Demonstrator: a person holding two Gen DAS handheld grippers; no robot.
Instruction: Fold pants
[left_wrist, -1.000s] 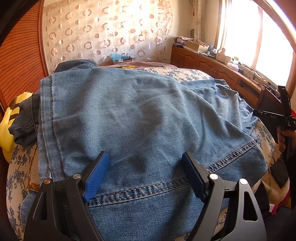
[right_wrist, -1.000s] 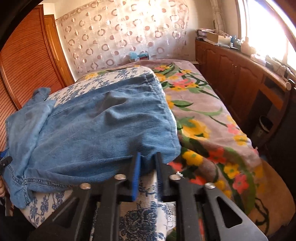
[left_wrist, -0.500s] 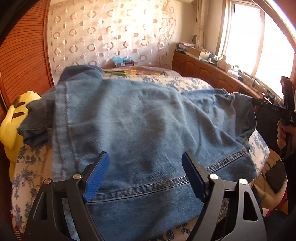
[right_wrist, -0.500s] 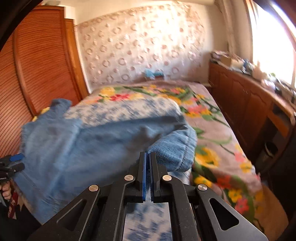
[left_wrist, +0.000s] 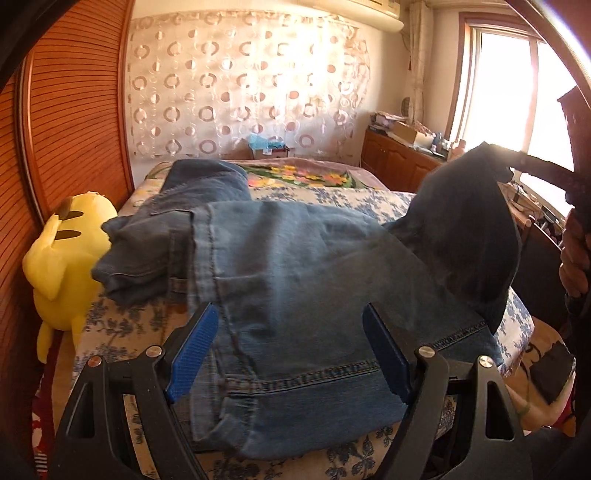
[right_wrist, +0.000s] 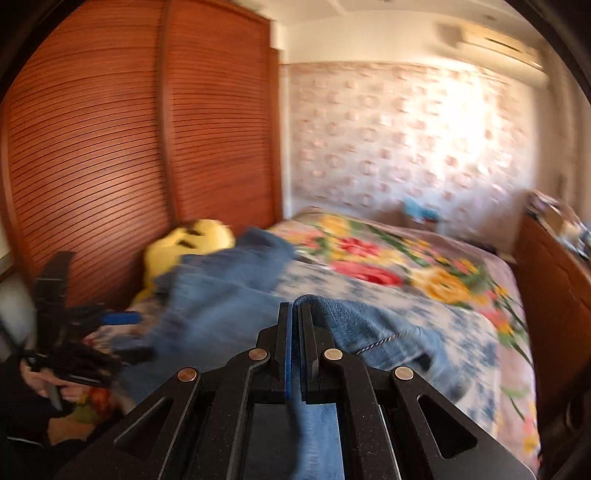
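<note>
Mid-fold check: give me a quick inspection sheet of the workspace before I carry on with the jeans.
Surface: bed with a blue-flowered cover.
Job's things: jeans spread on the bed, one edge lifted at the right.
Clutter: yellow plush toy by the wardrobe.
Grippers: left gripper with jaws open, over the jeans; right gripper shut on the jeans' edge.
Cables: nothing seen.
Surroundings: curtain, window, sideboard with boxes and bottles.
</note>
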